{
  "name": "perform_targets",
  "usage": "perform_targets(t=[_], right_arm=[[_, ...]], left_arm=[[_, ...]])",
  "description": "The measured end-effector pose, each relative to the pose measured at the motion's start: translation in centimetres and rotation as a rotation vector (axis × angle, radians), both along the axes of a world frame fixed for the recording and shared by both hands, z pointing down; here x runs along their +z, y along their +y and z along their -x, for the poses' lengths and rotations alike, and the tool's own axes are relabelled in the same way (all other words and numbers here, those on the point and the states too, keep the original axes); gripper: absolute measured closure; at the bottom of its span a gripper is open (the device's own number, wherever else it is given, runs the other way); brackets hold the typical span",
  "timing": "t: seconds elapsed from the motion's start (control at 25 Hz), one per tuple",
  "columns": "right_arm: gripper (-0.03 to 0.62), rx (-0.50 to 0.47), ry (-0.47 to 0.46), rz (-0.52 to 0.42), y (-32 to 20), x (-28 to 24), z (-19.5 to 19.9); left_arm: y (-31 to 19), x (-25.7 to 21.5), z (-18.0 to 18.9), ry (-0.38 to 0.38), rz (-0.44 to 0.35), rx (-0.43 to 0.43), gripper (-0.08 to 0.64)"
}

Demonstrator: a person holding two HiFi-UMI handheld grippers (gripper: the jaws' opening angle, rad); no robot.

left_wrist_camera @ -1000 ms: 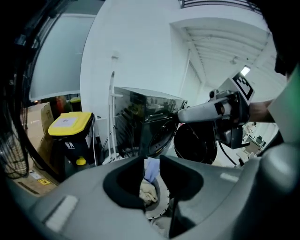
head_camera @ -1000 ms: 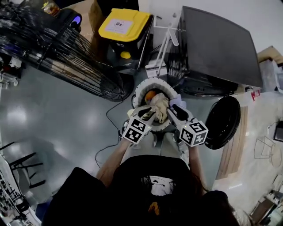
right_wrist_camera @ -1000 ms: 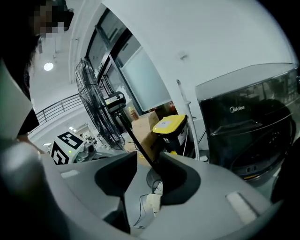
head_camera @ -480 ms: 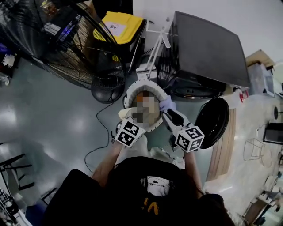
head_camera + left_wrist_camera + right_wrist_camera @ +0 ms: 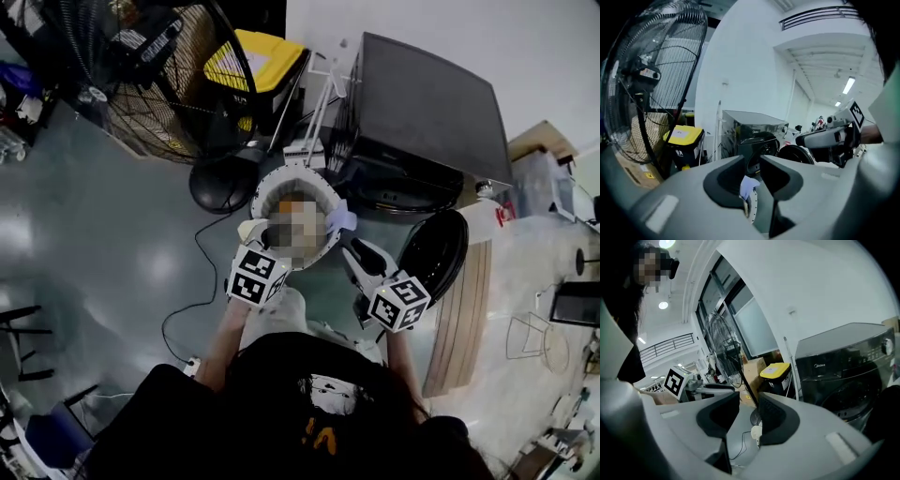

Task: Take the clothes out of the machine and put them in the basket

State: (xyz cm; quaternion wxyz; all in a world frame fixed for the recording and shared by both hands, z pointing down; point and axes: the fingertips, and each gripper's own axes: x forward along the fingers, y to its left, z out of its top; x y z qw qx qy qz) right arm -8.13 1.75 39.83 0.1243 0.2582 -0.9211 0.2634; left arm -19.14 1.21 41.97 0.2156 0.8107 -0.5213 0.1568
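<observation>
Fingers apart on left gripper and right gripper, both beside basket

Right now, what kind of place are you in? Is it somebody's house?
Probably not a house: more like a workshop or test hall. A washing machine stands on a bare shiny floor near a big standing fan and a yellow-lidded bin, under a high ceiling.

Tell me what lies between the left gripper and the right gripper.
The white basket, with clothes in it, lies between the left gripper and the right gripper; the head view shows this.
</observation>
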Motion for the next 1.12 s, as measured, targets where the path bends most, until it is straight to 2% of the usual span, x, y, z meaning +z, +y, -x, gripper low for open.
perform_targets(t=[0.2, 0.44, 0.76, 1.12], right_arm=[[0.463, -0.032, -0.012, -0.014, 2.8, -0.3, -3.0], [0.492, -0.067, -0.052, -0.046, 5.7, -1.6, -4.3], [0.584, -0.104, -0.115, -0.084, 10.6, -3.5, -4.5], [0.584, -0.155, -0.152, -0.127, 13.8, -5.4, -4.1]], left_arm=[[4.1, -1.2, -2.0, -0.018, -0.005, -0.046, 0.456], [9.1, -2.5, -3.9, -0.028, -0.004, -0.089, 0.456], [13.2, -5.4, -6.5, -0.05, -0.064, -0.078, 0.456], [16.2, -7.7, -8.5, -0.043, -0.122, -0.051, 0.46]])
